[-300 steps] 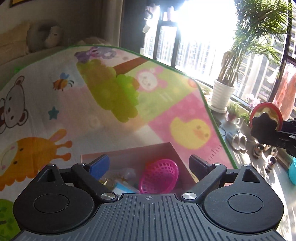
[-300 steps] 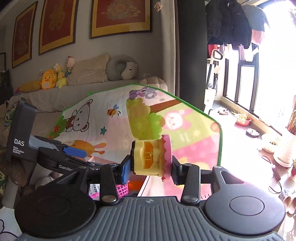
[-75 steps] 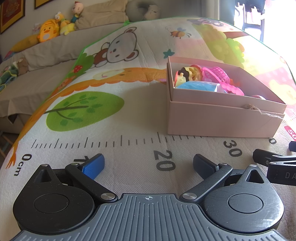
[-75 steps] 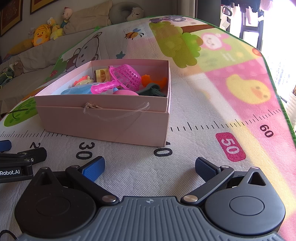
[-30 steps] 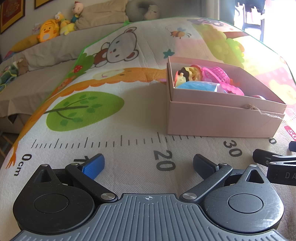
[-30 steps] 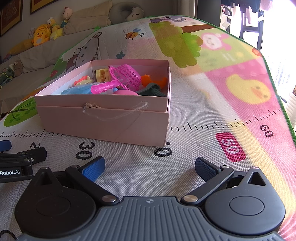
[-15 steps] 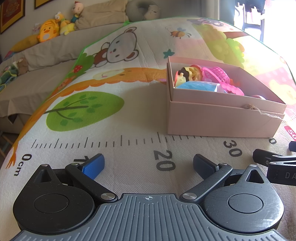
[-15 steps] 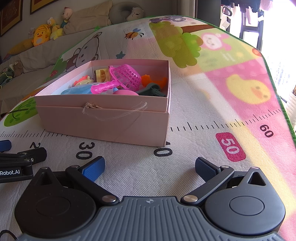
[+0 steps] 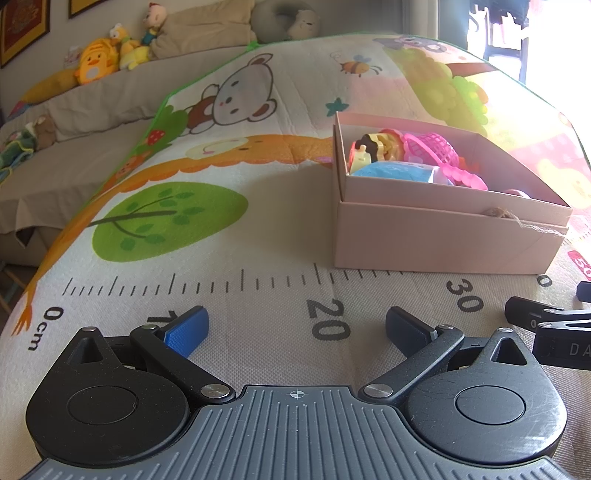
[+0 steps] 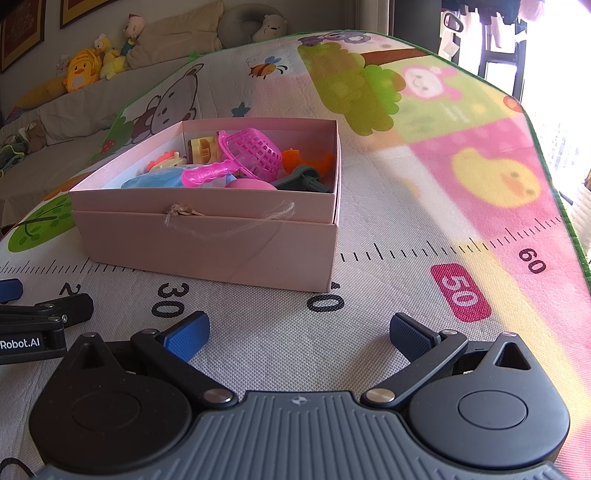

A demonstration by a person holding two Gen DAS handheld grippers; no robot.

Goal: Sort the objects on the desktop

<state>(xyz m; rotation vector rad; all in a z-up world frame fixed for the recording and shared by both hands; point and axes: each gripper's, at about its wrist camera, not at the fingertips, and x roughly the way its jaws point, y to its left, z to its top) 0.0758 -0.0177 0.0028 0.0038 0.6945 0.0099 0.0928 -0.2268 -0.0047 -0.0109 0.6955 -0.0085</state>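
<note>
A pink cardboard box [image 9: 436, 236] [image 10: 207, 240] sits on the cartoon play mat, filled with toys: a pink mesh basket [image 10: 255, 153] [image 9: 434, 146], a yellow toy [image 10: 203, 147], a blue piece [image 9: 391, 173] and an orange piece [image 10: 306, 162]. My left gripper [image 9: 295, 326] rests low on the mat in front of the box's left corner, open and empty. My right gripper [image 10: 299, 334] lies on the mat before the box's right corner, open, nothing between its fingers. Each gripper shows at the other view's edge.
The mat [image 9: 207, 258] carries a printed ruler along its near edge. A sofa with plush toys [image 9: 96, 62] and cushions stands behind on the left. Bright window and hanging clothes [image 10: 491, 14] are at the far right, past the mat's green edge [image 10: 569, 218].
Ten seconds ago the right gripper held a yellow and pink toy above the box; now both grippers lie open and empty on the mat. Nothing moved over the last 2.5 seconds.
</note>
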